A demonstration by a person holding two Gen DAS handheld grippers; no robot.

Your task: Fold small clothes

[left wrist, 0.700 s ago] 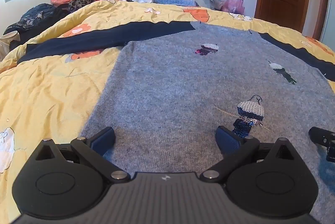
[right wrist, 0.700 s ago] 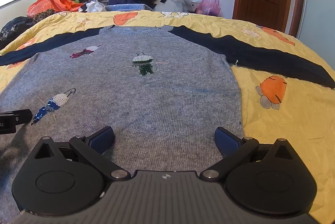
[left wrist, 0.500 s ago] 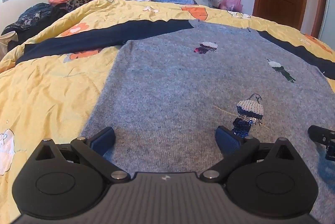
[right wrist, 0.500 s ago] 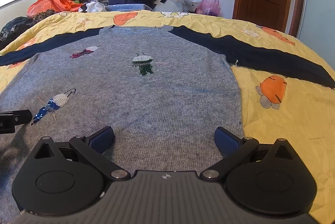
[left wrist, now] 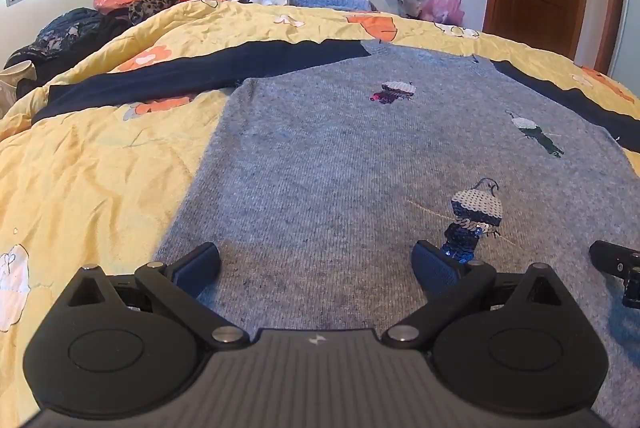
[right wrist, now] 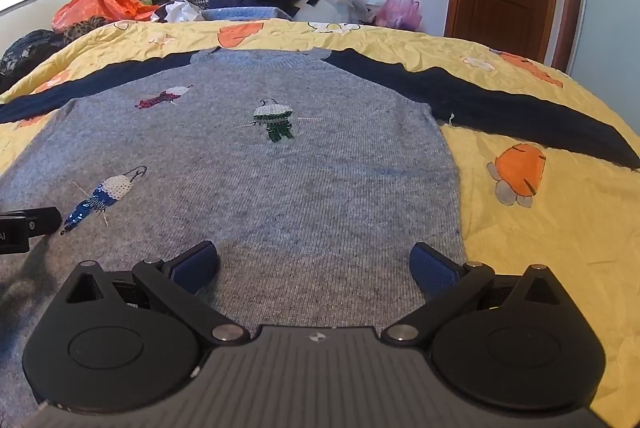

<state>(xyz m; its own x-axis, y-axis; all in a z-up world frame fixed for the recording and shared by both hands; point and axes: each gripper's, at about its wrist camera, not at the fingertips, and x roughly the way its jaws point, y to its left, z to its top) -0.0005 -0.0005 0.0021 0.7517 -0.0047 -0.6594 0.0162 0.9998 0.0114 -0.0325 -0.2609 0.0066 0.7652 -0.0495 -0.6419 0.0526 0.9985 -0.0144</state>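
- Grey sweater (left wrist: 340, 167) (navy sleeves outstretched) lies flat on the yellow bed quilt (left wrist: 92, 179).
- Left gripper (left wrist: 316, 264) fingers spread over its hem.
- Right gripper (right wrist: 314, 264) likewise, holding nothing.

Left gripper (left wrist: 316, 262): jaws spread wide, blue pads (left wrist: 199, 265) far apart at 8 and 4 o'clock of my view, nothing between them, pointing forward and low. Right gripper (right wrist: 315, 262): same pose, jaws wide apart, blue pads (right wrist: 433, 270) bare. In left view, tip of right gripper shows at 4 o'clock edge; in right view, tip of left gripper at 9 o'clock edge. Both level, side by side.
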